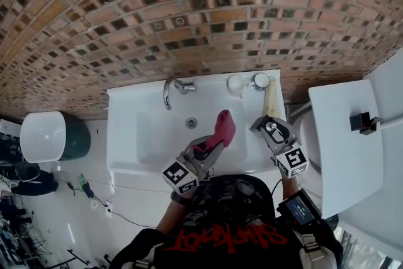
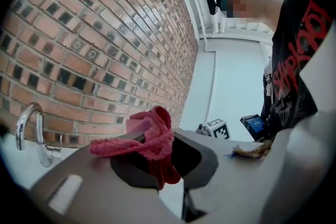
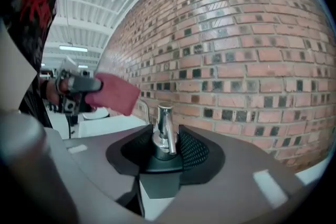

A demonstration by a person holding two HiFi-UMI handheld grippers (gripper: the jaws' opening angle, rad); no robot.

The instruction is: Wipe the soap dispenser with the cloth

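A pink-red cloth (image 1: 223, 126) hangs from my left gripper (image 1: 211, 147), which is shut on it above the front of the white sink (image 1: 145, 135). In the left gripper view the cloth (image 2: 152, 139) bunches over the jaws of the left gripper (image 2: 157, 157). My right gripper (image 1: 271, 129) is shut on the soap dispenser (image 1: 272, 128), held in the air over the sink's right rim. The right gripper view shows its chrome pump (image 3: 164, 134) standing upright between the jaws of the right gripper (image 3: 165, 152), with the cloth (image 3: 113, 93) to the left, apart from it.
A chrome faucet (image 1: 170, 90) stands at the back of the sink against the brick wall. Two round white items (image 1: 237, 83) and a yellowish rag (image 1: 272, 101) lie at the back right. A white bin (image 1: 43, 135) is at the left, a white surface (image 1: 346, 135) at the right.
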